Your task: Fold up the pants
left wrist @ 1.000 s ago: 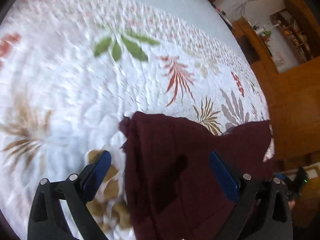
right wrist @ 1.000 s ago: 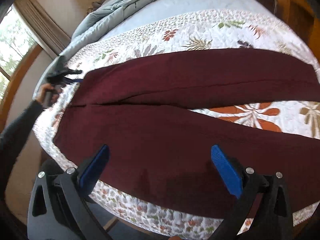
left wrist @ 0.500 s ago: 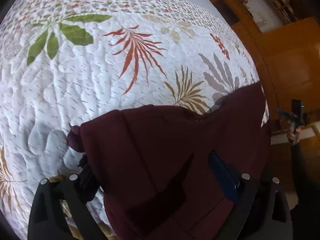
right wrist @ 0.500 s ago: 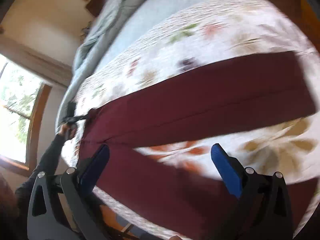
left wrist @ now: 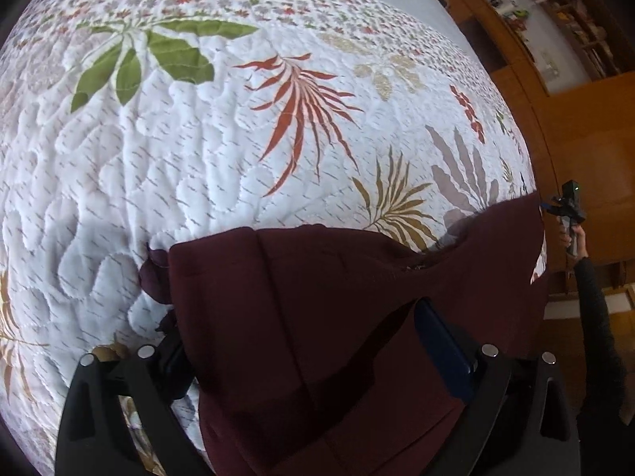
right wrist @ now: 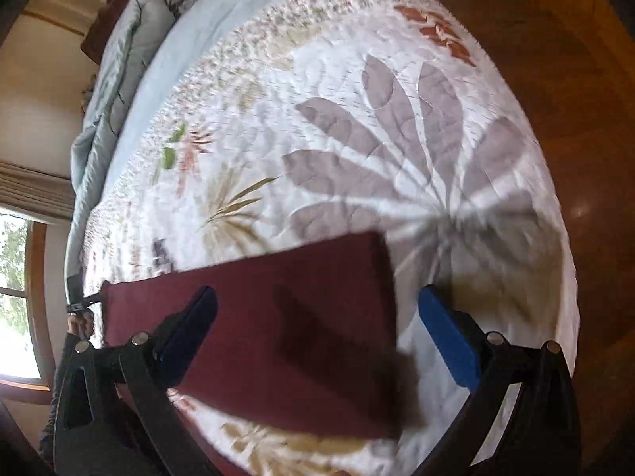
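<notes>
Dark maroon pants (left wrist: pixel 317 317) lie spread on a white leaf-print quilt (left wrist: pixel 198 158). In the left wrist view my left gripper (left wrist: pixel 309 349) is open over the waistband end; cloth lies between and over its blue pads (left wrist: pixel 444 345), the left one partly hidden. In the right wrist view my right gripper (right wrist: pixel 317 329) is open above the hem end of one maroon leg (right wrist: pixel 278 309), its blue pads (right wrist: pixel 448 337) apart. The right gripper also shows far off in the left wrist view (left wrist: pixel 567 206), and the left gripper in the right wrist view (right wrist: pixel 79 307).
The quilt's edge drops to a wooden floor (right wrist: pixel 575 79) on the right. A grey-blue duvet (right wrist: pixel 119 79) is bunched at the bed's head. Wooden furniture (left wrist: pixel 575 119) stands beyond the bed. A window (right wrist: pixel 12 297) is at the left.
My left gripper has come lower over the waistband, cloth now between its pads. My right gripper has swung along the leg toward its hem end.
</notes>
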Motion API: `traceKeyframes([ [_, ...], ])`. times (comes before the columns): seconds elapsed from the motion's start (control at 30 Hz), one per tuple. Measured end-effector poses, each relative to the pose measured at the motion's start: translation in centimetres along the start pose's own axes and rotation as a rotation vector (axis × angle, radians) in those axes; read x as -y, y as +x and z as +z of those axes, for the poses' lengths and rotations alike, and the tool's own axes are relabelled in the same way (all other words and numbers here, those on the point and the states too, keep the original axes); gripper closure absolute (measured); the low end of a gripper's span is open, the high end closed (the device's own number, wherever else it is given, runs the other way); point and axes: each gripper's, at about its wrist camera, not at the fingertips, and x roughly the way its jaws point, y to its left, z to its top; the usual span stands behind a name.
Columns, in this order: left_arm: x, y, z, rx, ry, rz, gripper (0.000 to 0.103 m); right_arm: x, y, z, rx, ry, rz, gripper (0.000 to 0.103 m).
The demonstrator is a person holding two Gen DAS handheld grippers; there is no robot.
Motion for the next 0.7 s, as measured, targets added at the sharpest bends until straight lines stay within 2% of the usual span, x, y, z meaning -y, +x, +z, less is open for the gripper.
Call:
traceKeyframes([
  [0.17, 0.3, 0.6, 0.2, 0.005, -0.009, 0.040, 0.004, 1.2, 1.4, 1.6, -0.030, -0.047, 0.047, 0.002],
  [0.33, 1.2, 0.8, 0.0, 0.024, 0.005, 0.106, 0.006, 0.3, 1.7, 1.2, -0.061, -0.127, 0.064, 0.002],
  [0.37, 1.4, 0.8, 0.0, 0.027, 0.007, 0.115, 0.006, -0.1, 1.8, 0.9, -0.066, -0.131, 0.080, 0.007],
  [0.4, 1.5, 0.7, 0.0, 0.033, 0.005, 0.121, 0.012, -0.5, 1.9, 0.6, -0.070, -0.135, 0.100, 0.023],
  [0.43, 1.6, 0.5, 0.0, 0.040, 0.004, 0.137, 0.019, -0.6, 2.1, 0.6, -0.068, -0.143, 0.081, 0.033],
  [0.47, 1.7, 0.3, 0.0, 0.045, 0.004, 0.156, 0.043, -0.6, 2.0, 0.6, -0.061, -0.141, 0.062, 0.054],
  [0.5, 1.6, -0.2, -0.1, 0.055, -0.007, 0.162, 0.061, -0.2, 1.6, 0.6, -0.044, -0.122, 0.048, 0.078],
  [0.57, 1.8, -0.8, -0.3, 0.072, -0.005, 0.174, 0.078, -0.2, 1.0, 0.3, -0.027, -0.119, 0.055, 0.080],
  [0.7, 2.8, -2.7, -1.2, 0.151, -0.004, 0.173, 0.084, -1.2, -0.5, -0.6, 0.021, -0.142, 0.037, 0.082],
])
